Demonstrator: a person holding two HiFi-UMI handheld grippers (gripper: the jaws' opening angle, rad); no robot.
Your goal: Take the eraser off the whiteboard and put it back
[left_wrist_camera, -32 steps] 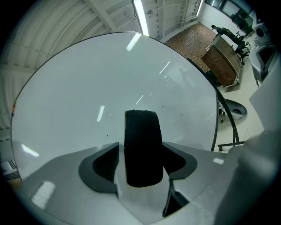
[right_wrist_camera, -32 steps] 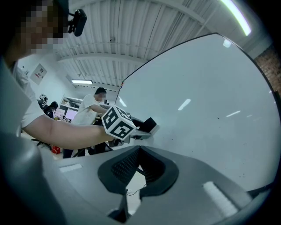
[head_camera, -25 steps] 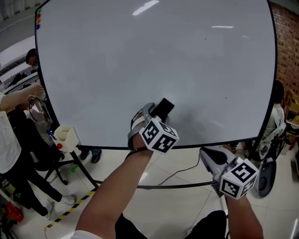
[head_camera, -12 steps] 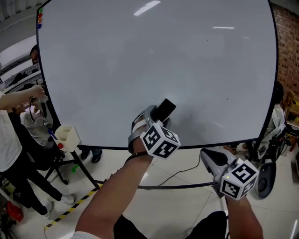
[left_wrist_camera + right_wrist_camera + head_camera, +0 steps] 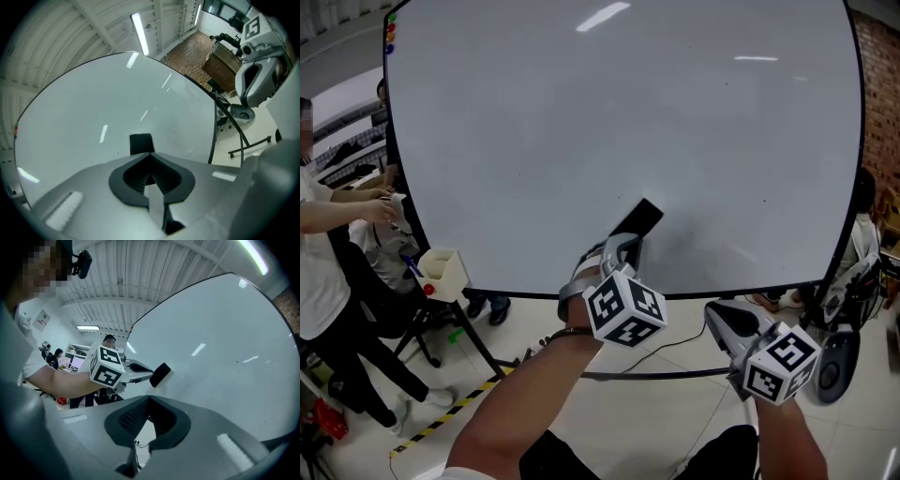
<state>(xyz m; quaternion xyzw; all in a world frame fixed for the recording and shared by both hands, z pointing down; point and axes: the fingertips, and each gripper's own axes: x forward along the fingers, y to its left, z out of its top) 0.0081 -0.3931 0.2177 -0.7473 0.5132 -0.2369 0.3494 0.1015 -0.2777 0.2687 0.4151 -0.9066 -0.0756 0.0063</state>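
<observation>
White box (image 5: 441, 272), just one, sits left of the single whiteboard (image 5: 581, 122). One black eraser (image 5: 639, 219) sticks low on the board, right off the left gripper (image 5: 630, 241). Its jaws have just been closing and are together, with nothing between. The right gripper (image 5: 714, 311) is also closed, well apart.

bare whiteboard (image 5: 581, 122) all round the eraser (image 5: 639, 218), people (image 5: 328, 253) and white box (image 5: 442, 272) crowding its left edge
</observation>
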